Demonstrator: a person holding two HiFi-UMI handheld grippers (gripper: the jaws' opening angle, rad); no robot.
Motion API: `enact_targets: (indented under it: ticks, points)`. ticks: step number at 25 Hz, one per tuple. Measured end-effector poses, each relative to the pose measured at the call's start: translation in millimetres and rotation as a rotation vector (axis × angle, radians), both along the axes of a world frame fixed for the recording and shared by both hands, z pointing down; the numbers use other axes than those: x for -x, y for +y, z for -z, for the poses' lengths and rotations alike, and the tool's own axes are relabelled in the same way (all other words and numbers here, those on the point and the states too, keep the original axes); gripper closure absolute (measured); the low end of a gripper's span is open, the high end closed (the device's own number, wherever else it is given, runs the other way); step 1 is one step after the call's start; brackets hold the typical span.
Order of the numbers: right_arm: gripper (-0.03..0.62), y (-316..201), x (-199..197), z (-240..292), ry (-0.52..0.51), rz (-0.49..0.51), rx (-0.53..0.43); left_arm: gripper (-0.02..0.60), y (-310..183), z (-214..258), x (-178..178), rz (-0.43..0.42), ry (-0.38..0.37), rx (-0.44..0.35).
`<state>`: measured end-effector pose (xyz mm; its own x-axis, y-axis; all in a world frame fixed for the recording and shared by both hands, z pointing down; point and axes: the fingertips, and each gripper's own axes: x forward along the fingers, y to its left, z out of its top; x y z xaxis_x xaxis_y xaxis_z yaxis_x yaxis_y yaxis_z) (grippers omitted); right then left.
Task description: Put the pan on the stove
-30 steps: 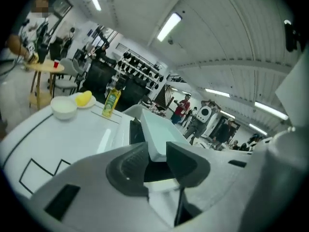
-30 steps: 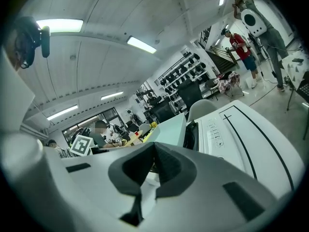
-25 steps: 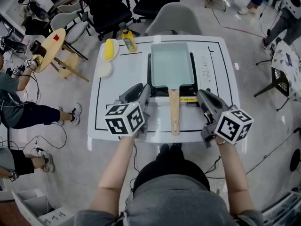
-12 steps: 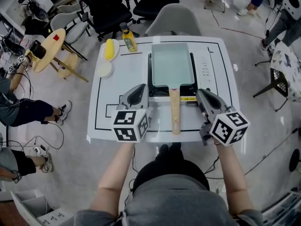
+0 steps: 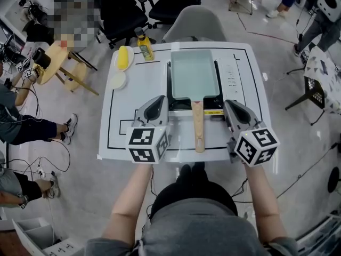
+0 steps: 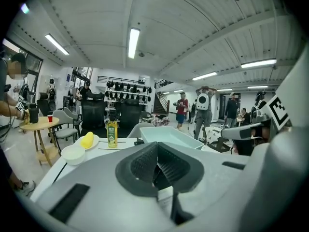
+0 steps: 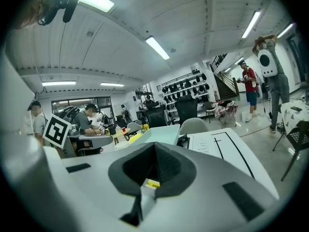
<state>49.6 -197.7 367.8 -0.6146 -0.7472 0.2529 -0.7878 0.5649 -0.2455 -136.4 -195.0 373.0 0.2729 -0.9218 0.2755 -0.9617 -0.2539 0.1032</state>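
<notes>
Mint-green and square, the pan [image 5: 194,72] sits flat on the black stove [image 5: 180,104] at the far middle of the white surface [image 5: 133,122]. It covers most of the cooktop, so only dark edges show around it. Its wooden handle [image 5: 197,124] points straight back at the person, probably because that way it is easiest to set down and to reach again.

The left gripper [image 5: 159,99] and the right gripper [image 5: 229,103] flank that handle, one on each side, near it but not touching it. The left fingers have just been closing and now meet with nothing between them. The right fingers are likewise pressed together and empty.

With nothing holding the pan and its base square over the burner, the job looks done. A bottle [image 5: 144,46], a plate [image 5: 123,65] and a bowl [image 5: 118,79] stand off to the left, clear of the stove.
</notes>
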Motion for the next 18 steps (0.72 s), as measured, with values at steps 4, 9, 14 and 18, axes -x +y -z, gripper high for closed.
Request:
enact_targets:
  ticks: [4,9,14,18]
  points:
    - [0.591,-1,-5,-1,0.023,-0.022,-0.007,0.574,0,1,-1,-0.006,0.010,-0.006]
    - [0.591,-3,-9,-2,0.045,-0.038,-0.021,0.574,-1,-1,-4,-0.012,0.023,-0.007]
    - [0.591,-5,-12,1,0.055,-0.050,-0.031,0.575,-2,0,-3,-0.011,0.037,-0.007]
    - [0.591,-6,-14,0,0.060,-0.057,-0.035,0.574,-2,0,-2,-0.005,0.042,-0.008]
